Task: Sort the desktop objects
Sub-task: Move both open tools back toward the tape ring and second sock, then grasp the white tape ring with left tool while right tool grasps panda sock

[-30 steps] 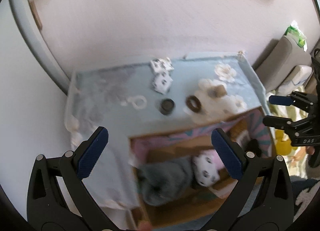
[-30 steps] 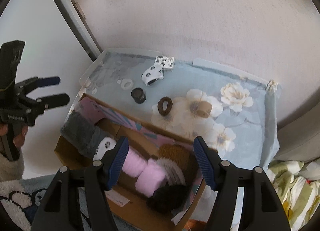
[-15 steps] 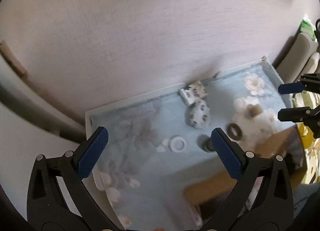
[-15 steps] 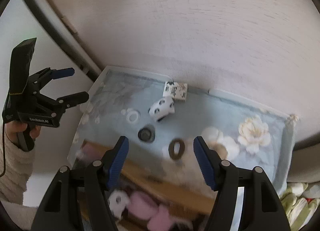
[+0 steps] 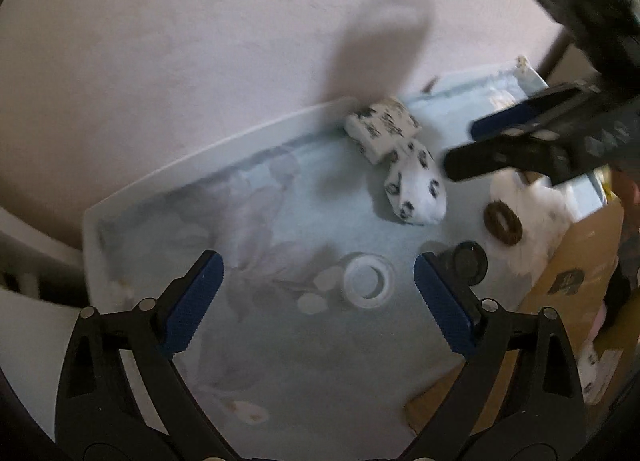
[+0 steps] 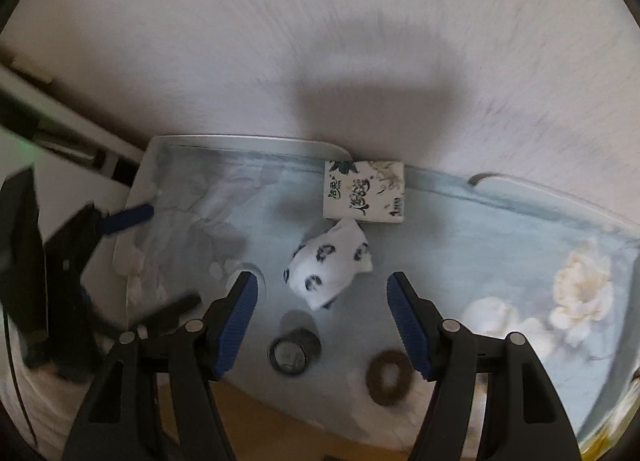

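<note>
A rolled white sock with dark paw prints (image 6: 330, 263) lies on the blue floral tablecloth (image 6: 480, 237), just beyond my open, empty right gripper (image 6: 322, 289). It also shows in the left wrist view (image 5: 416, 187). A printed tissue pack (image 6: 364, 193) lies behind it against the wall. A white tape ring (image 5: 368, 281) sits between the fingers of my open, empty left gripper (image 5: 318, 273). A black ring (image 6: 292, 351) and a brown hair tie (image 6: 390, 377) lie nearer. The right gripper (image 5: 476, 143) shows in the left wrist view over the sock.
A cardboard box (image 5: 560, 301) with soft items stands at the table's front edge, right of the left gripper. The wall (image 6: 320, 41) runs close behind the table. The left gripper (image 6: 160, 261) shows blurred at the left of the right wrist view.
Both grippers have moved forward and down toward the table. The right gripper now hangs over the paw-print sock, the left over the white ring. The box has slid mostly out of view.
</note>
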A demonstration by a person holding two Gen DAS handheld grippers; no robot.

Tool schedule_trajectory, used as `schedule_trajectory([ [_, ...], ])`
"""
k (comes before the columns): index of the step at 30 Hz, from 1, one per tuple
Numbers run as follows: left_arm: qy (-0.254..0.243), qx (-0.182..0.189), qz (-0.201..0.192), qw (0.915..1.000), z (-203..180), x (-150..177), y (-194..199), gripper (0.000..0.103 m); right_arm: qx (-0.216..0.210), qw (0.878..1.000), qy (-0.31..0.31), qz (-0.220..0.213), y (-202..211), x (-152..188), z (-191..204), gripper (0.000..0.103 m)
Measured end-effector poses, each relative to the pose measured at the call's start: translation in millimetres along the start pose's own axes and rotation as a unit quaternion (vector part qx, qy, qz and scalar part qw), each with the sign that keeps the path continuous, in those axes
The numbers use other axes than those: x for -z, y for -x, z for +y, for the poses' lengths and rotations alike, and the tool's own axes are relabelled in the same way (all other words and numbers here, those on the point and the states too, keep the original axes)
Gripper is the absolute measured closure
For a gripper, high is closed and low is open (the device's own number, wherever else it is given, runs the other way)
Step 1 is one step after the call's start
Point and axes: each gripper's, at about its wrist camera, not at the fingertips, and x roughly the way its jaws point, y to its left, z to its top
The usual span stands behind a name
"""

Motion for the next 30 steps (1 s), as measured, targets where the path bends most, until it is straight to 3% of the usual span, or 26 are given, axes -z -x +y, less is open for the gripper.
schedule_trajectory([
  [7, -0.055, -0.003, -0.003, 0.9985, -20, 11, -28, 0.009, 0.004, 0.999, -0.044, 0.023, -37, -4, -6, 0.04],
  [11, -0.078, -0.011, 0.008, 0.9969, -29, 18, -45, 0.022, 0.01, 0.998, -0.049, 0.024, -43, -2, -6, 0.04],
  [16, -0.075, -0.002, 0.002, 0.9972, -29, 23, -51, 0.03, 0.02, 0.998, -0.056, 0.018, -46, -1, -10, 0.04],
  [19, -0.061, 0.018, -0.004, 0.998, -26, 24, -51, 0.043, 0.018, 0.998, -0.059, 0.019, -47, 0, -13, 0.04],
  [20, -0.061, 0.017, -0.009, 0.998, -26, 25, -51, 0.052, 0.017, 0.998, -0.06, 0.018, -46, 0, -14, 0.04],
  [22, -0.063, 0.021, -0.011, 0.9977, -27, 24, -49, 0.064, 0.006, 0.998, -0.06, 0.017, -45, 0, -14, 0.057],
  [24, -0.065, 0.022, -0.008, 0.9976, -27, 23, -50, 0.063, -0.002, 0.998, -0.054, 0.014, -43, 1, -12, 0.064],
  [30, -0.06, 0.026, -0.008, 0.9978, -28, 22, -50, 0.064, 0.003, 0.999, -0.038, 0.01, -40, 4, -6, 0.073],
])
